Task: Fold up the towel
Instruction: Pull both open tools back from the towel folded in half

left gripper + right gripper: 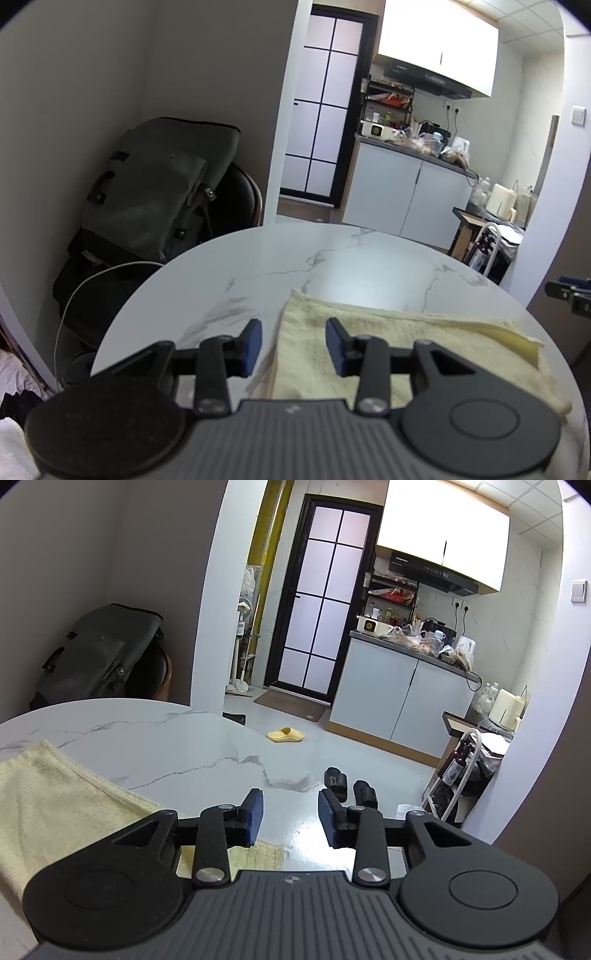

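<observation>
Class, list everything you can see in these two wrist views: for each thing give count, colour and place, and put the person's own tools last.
towel: one, pale yellow, folded on the table near its edge
table: one, round, white marble
backpack: one, dark grey, on a chair by the wall
cable: one, white, beside the table below the backpack
door: one, black frame, frosted panes, far wall
cabinets: white, under a cluttered counter
slipper: one, yellow, on the floor
sandals: two, black, on the floor past the table edge
left claw: one, black, blue pads, open above the towel's edge
right claw: one, black, blue pads, open, holding nothing
</observation>
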The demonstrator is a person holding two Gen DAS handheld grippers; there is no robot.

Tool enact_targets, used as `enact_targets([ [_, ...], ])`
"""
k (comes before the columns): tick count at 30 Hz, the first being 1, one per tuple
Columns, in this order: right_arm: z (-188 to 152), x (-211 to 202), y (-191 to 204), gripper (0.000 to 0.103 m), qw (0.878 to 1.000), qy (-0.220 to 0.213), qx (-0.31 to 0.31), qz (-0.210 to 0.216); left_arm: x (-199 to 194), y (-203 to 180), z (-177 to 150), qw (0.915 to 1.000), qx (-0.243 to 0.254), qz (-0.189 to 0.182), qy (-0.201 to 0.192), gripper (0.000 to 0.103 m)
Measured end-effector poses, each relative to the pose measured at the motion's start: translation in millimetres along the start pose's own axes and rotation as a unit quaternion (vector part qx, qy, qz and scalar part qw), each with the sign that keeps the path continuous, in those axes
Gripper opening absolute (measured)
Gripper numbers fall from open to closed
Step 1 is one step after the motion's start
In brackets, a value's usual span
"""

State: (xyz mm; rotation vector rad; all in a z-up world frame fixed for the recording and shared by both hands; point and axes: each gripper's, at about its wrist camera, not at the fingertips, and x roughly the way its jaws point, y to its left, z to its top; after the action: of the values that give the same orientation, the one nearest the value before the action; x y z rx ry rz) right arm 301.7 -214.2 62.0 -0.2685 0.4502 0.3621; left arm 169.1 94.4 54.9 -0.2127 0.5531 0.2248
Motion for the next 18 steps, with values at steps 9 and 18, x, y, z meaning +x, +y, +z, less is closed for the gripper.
enact_targets([
  [9, -6.2, -19.8, -0.1, 0.05, 1.0, 0.004, 0.009, 0.004, -11.5, 2.4, -5.5, 1.0, -0.002, -0.002, 0.002, 0.041],
  [18, -22.6, -34.6, 3.5, 0.052, 0.999, 0.021, 0.019, 0.018, -25.1, 3.2, -13.0, 0.9999, 0.012, 0.005, 0.01, 0.041],
])
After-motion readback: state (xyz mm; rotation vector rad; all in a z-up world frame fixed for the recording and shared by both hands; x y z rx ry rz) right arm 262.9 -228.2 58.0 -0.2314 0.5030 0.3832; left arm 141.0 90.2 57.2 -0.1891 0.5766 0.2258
